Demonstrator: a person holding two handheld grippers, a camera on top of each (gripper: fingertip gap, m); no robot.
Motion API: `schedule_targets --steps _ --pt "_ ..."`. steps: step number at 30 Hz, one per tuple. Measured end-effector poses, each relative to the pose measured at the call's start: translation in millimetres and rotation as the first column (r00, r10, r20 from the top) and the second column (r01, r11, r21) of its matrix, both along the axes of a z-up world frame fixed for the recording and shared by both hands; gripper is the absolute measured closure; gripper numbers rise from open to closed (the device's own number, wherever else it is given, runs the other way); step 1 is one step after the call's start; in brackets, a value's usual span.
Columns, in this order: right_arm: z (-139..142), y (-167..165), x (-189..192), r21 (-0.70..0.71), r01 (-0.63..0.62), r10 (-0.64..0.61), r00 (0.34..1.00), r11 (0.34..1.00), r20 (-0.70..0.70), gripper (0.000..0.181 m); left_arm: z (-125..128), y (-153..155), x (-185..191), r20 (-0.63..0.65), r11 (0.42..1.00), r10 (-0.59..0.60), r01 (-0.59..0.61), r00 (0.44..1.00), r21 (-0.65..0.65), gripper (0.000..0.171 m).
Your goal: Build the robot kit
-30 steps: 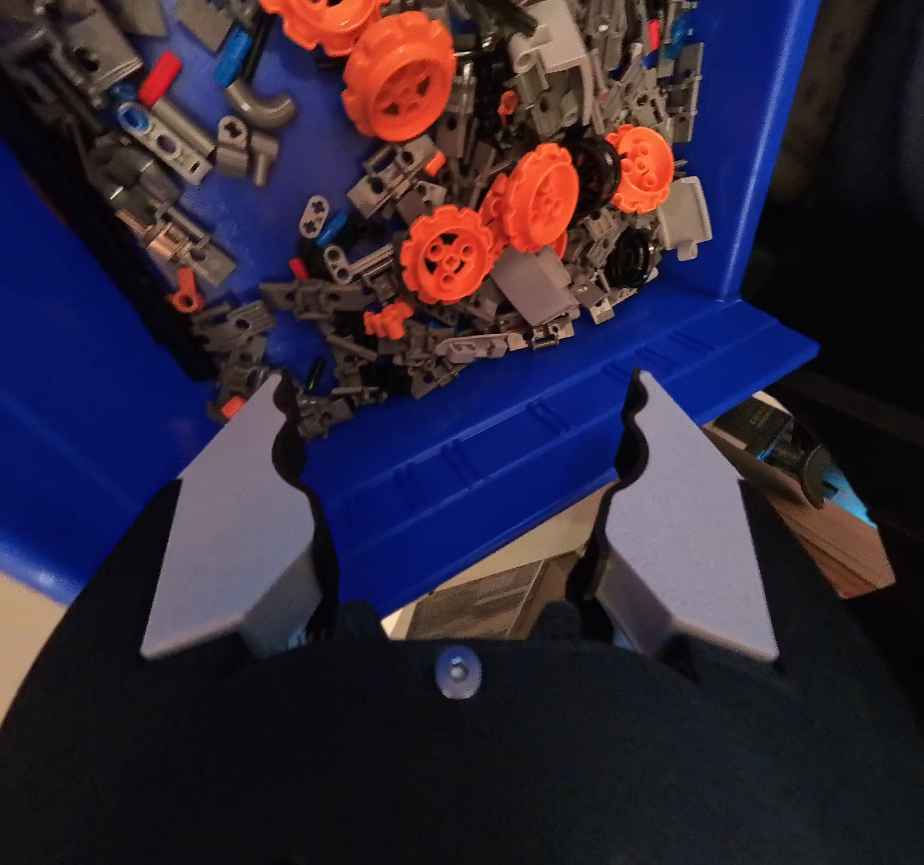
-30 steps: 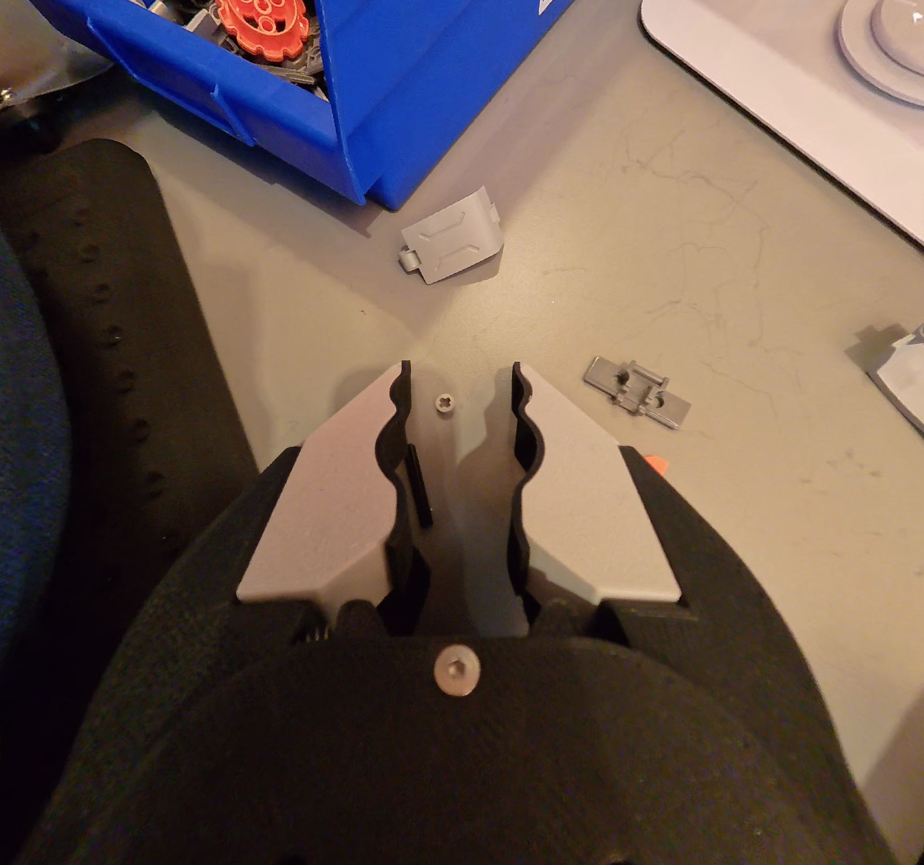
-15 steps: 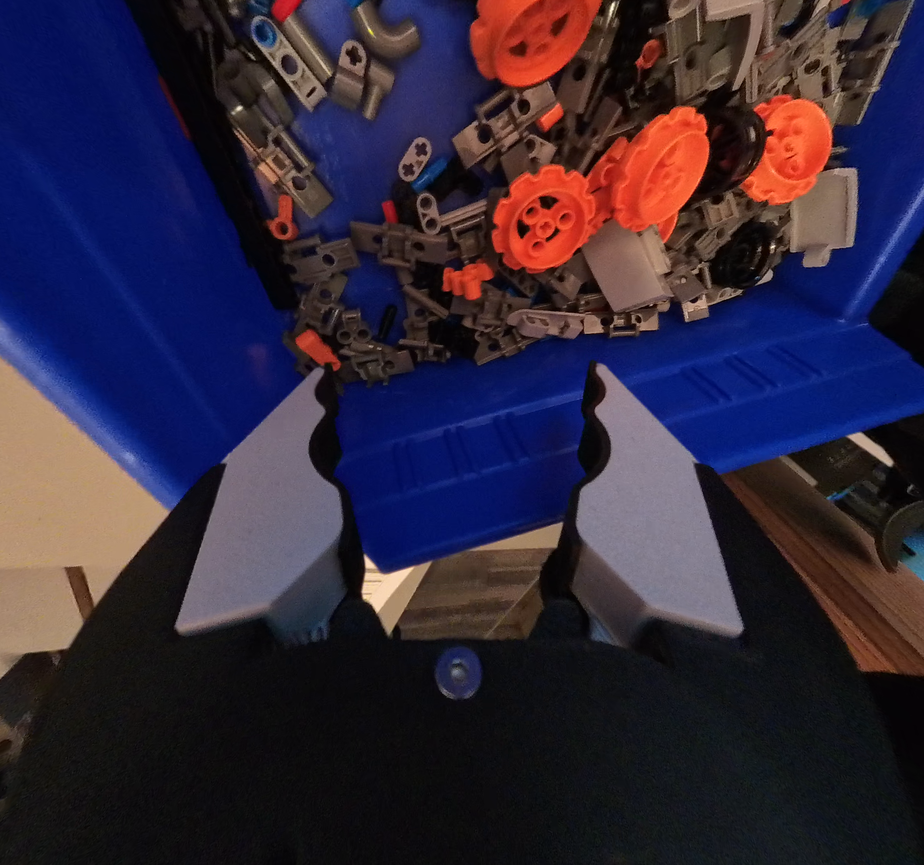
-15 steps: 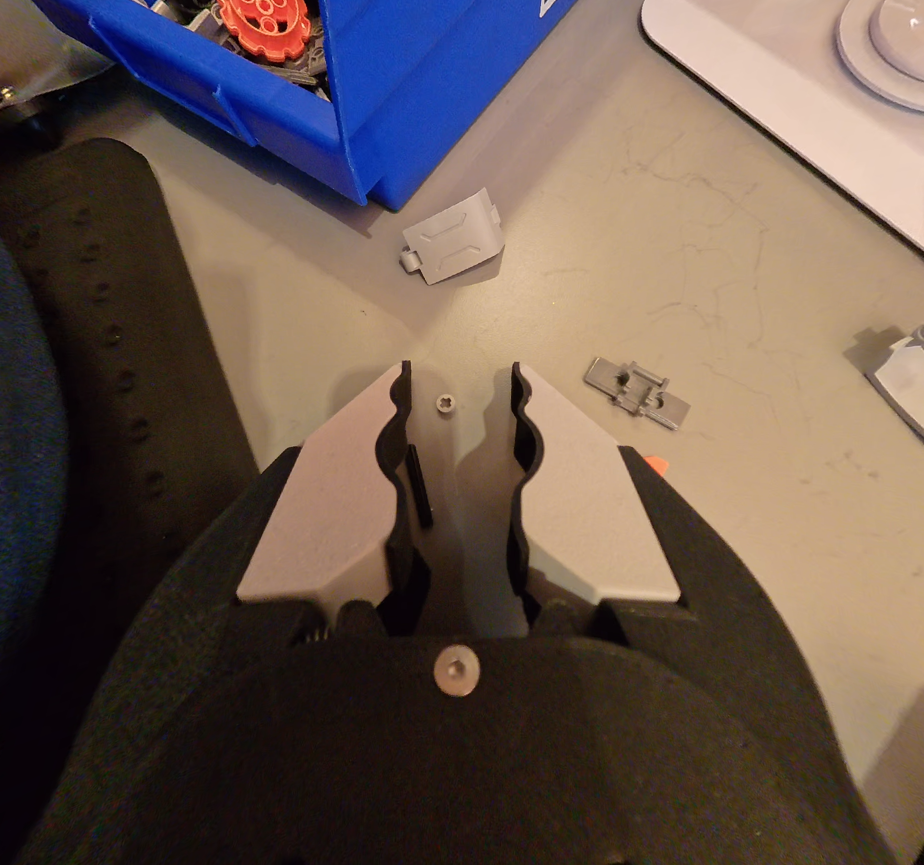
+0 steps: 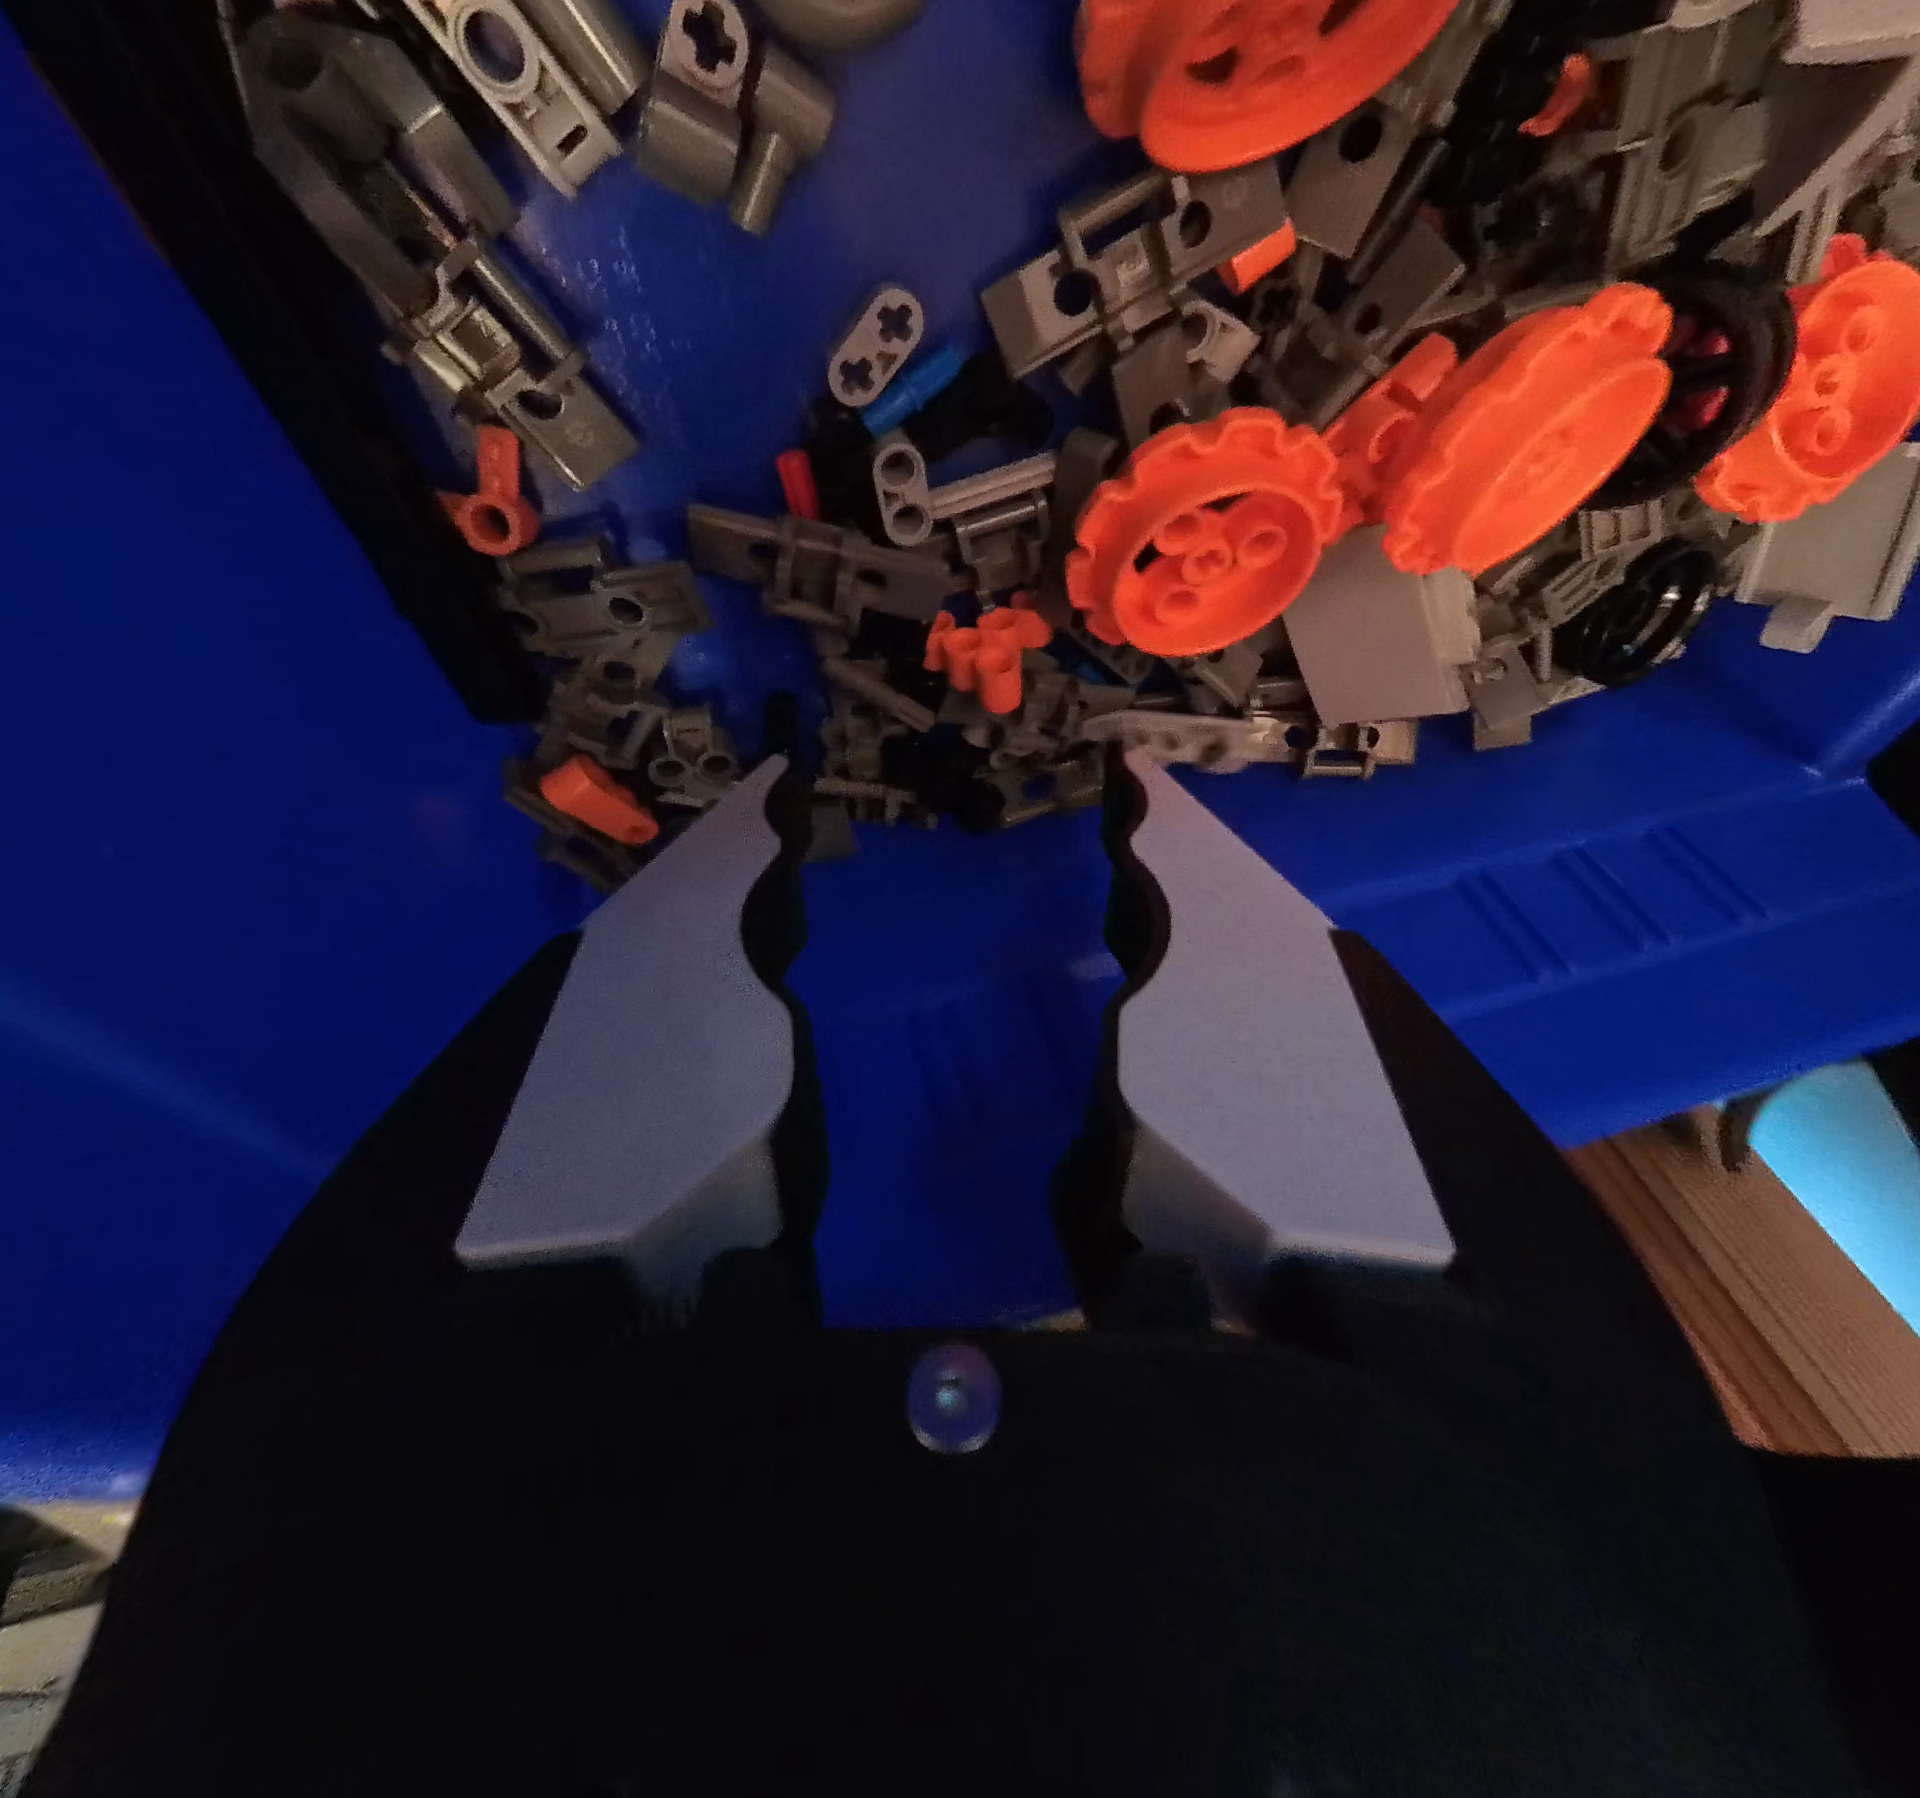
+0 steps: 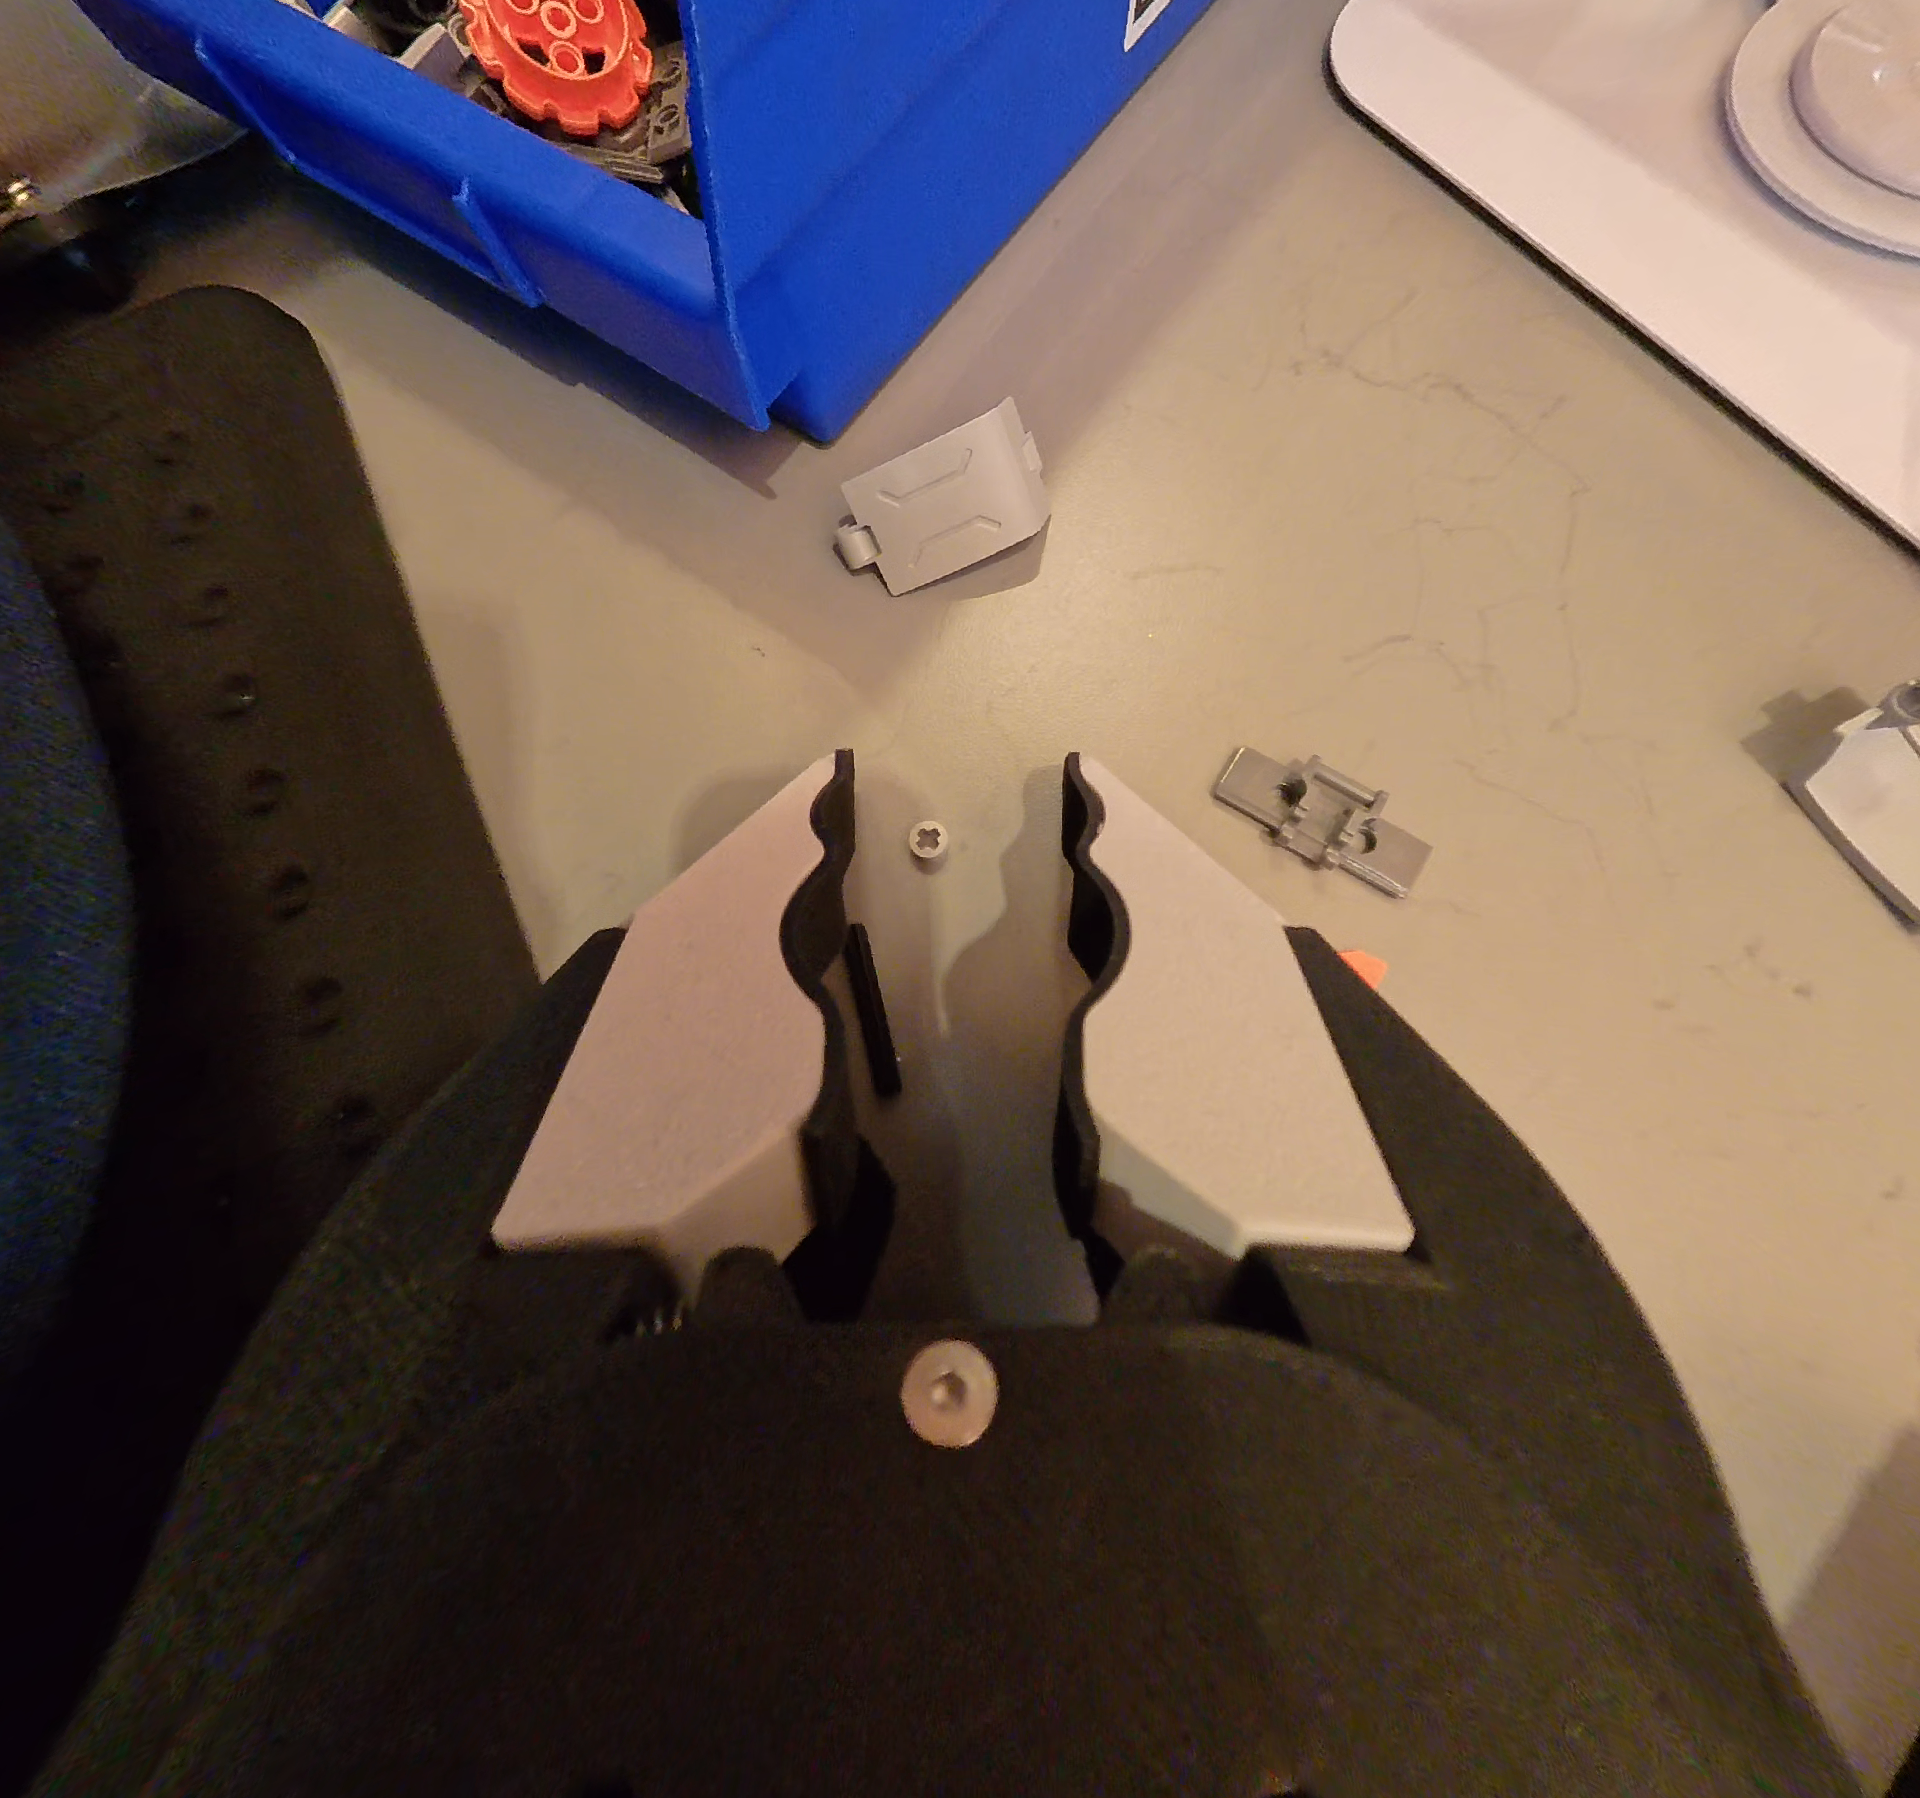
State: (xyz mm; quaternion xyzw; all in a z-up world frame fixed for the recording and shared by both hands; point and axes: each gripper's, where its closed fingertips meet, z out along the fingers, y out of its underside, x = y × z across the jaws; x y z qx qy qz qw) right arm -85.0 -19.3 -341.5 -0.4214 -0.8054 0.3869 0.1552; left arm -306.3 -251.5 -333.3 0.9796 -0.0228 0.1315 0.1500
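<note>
Just L hand-held gripper (image 5: 951, 782) over bin lip (image 5: 1558, 917), agape

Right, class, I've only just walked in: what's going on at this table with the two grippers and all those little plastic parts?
A person holds two grippers. The left gripper, open and empty, is at the front lip of a blue bin, its tips at a heap of small grey and black parts near orange wheels. The right gripper, open and empty, hovers over the table, a small grey bush and a black axle lying between its fingers.

Hobby workbench; blue bin (image 6: 883, 190) of toy-brick parts (image 5: 1195, 564).
</note>
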Motion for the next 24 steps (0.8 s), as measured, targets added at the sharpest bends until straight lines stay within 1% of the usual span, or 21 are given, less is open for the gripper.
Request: schedule_targets --steps 3,4,8,9,11,15,17,19,21,23,24 --pt "0.4 -0.1 0.1 -0.001 -0.001 0.001 1.0 1.0 -0.002 0.143 -6.6 0.3 2.1 -0.014 0.999 -0.026 0.025 1.0 -0.023 0.132" --pt "0.6 -0.2 0.2 -0.002 -0.002 0.002 1.0 1.0 -0.003 0.144 -6.2 2.5 3.1 -0.015 0.999 -0.035 0.035 0.999 -0.014 0.133" --pt "1.3 -0.2 0.2 -0.005 -0.002 0.002 1.0 1.0 -0.008 0.143 -5.9 15.3 1.2 -0.01 0.998 -0.024 0.025 1.0 0.053 0.146" --pt "1.5 -0.2 0.2 -0.005 -0.003 0.003 1.0 1.0 -0.009 0.143 -4.9 21.0 -1.5 -0.014 0.996 -0.014 0.015 1.0 0.087 0.147" --pt "1.7 -0.5 0.3 -0.006 -0.005 0.005 1.0 1.0 -0.01 0.143 -3.2 34.3 -6.8 -0.012 0.987 0.019 -0.017 1.0 0.157 0.148" --pt "1.8 -0.5 0.5 -0.006 -0.005 0.005 1.0 1.0 -0.011 0.144 1.5 56.5 -12.8 -0.004 0.961 0.042 -0.039 0.999 0.272 0.147" --pt "2.1 -0.5 0.5 -0.006 -0.005 0.005 1.0 1.0 -0.012 0.143 2.6 57.2 -15.4 -0.002 0.957 0.043 -0.04 0.999 0.287 0.147" --pt "2.3 -0.4 0.3 -0.007 -0.004 0.004 1.0 1.0 -0.014 0.143 8.2 53.2 -11.8 0.045 0.956 0.053 -0.064 0.998 0.286 0.143" --pt "2.9 -0.3 0.1 -0.01 -0.003 0.003 1.0 1.0 -0.016 0.143 13.9 43.5 -15.9 0.03 0.961 0.061 -0.067 0.998 0.268 0.141" --pt "3.4 -0.4 0.2 -0.012 -0.004 0.003 1.0 1.0 -0.018 0.142 23.6 38.9 -17.5 0.029 0.954 0.078 -0.083 0.997 0.288 0.132" --pt "3.7 -0.4 0.1 -0.013 -0.004 0.003 1.0 1.0 -0.019 0.142 27.8 34.1 -18.9 0.021 0.954 0.086 -0.088 0.996 0.286 0.13"
